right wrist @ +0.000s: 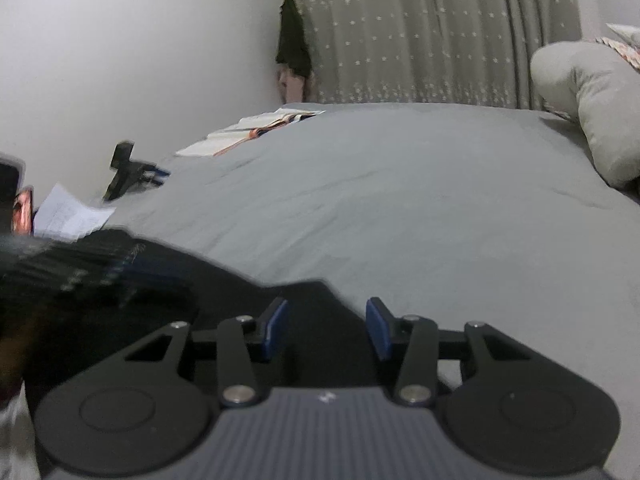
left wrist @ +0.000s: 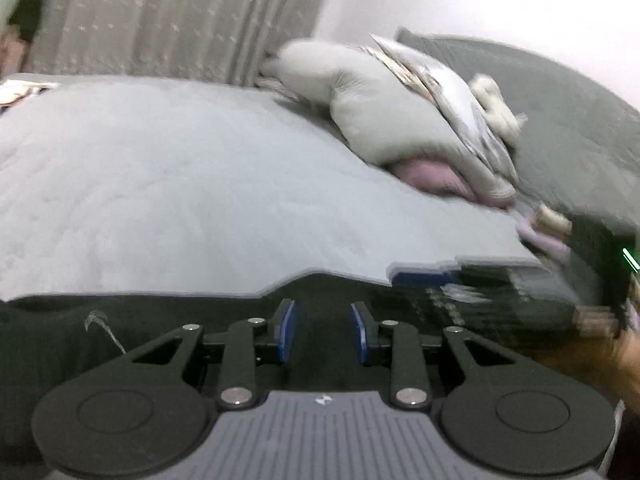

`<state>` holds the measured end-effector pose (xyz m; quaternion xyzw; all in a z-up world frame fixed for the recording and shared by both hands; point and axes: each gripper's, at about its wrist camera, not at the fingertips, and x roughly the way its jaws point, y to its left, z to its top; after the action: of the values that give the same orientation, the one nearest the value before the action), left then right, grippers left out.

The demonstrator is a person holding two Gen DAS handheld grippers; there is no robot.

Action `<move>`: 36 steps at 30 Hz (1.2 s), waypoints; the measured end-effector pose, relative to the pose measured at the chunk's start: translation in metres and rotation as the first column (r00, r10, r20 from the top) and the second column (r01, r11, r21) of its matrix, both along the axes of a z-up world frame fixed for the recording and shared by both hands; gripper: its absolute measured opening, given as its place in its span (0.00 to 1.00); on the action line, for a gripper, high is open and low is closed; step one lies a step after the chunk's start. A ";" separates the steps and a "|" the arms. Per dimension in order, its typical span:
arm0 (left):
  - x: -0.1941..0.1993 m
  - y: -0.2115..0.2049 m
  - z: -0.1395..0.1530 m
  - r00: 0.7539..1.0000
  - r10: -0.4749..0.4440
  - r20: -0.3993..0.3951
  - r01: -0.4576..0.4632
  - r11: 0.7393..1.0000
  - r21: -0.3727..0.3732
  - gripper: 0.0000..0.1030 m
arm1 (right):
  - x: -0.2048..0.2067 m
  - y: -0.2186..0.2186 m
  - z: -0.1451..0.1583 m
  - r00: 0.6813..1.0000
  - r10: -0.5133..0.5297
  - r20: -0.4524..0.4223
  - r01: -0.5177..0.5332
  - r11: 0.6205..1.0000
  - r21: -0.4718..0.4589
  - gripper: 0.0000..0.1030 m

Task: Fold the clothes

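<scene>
A black garment (left wrist: 160, 320) with a small white logo lies flat at the near edge of the grey bed cover (left wrist: 180, 180). My left gripper (left wrist: 322, 308) hovers over it, its blue pads apart and nothing pressed between them. The right gripper (left wrist: 500, 292) shows as a blur at the right, over the garment's right end. In the right wrist view the black garment (right wrist: 240, 296) fills the lower left. My right gripper (right wrist: 328, 304) stands open above its edge, with bare bed cover (right wrist: 400, 200) beyond. The left gripper (right wrist: 80, 272) is a blur at the left.
Grey pillows (left wrist: 380, 120) and a pink cloth (left wrist: 432, 176) are piled at the bed's right against a dark headboard (left wrist: 560, 120). An open book (right wrist: 256, 132), a black clamp-like tool (right wrist: 128, 172) and a sheet of paper (right wrist: 68, 212) lie along the left edge. A starred curtain (right wrist: 420, 32) hangs behind.
</scene>
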<state>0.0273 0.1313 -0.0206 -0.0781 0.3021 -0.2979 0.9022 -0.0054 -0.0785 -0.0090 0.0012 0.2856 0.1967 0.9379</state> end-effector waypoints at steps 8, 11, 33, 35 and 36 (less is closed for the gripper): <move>0.022 0.017 -0.042 0.992 0.018 -0.128 -0.022 0.999 -0.024 0.27 | -0.004 0.010 -0.028 0.998 0.001 -0.069 -0.005 0.999 -0.053 0.40; 0.019 0.012 -0.035 0.992 0.029 -0.119 -0.030 0.999 -0.010 0.27 | -0.007 0.020 -0.025 0.998 -0.006 -0.062 0.001 0.996 -0.091 0.43; 0.016 -0.005 -0.030 0.993 0.117 -0.017 -0.111 0.974 0.198 0.43 | -0.099 -0.100 -0.027 0.978 -0.189 -0.087 0.166 0.960 -0.224 0.86; 0.014 -0.002 -0.030 0.993 0.118 -0.011 -0.113 0.972 0.206 0.43 | -0.107 -0.121 -0.026 0.970 -0.224 -0.094 0.199 0.955 -0.220 0.89; 0.012 -0.004 -0.029 0.993 0.118 -0.006 -0.114 0.970 0.214 0.43 | -0.118 -0.136 -0.026 0.961 -0.256 -0.102 0.230 0.949 -0.216 0.91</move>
<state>0.0395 0.1275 -0.0496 -0.0013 0.3354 -0.2098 0.9184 -0.1232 -0.2149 -0.0353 -0.0462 0.3614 0.0489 0.9300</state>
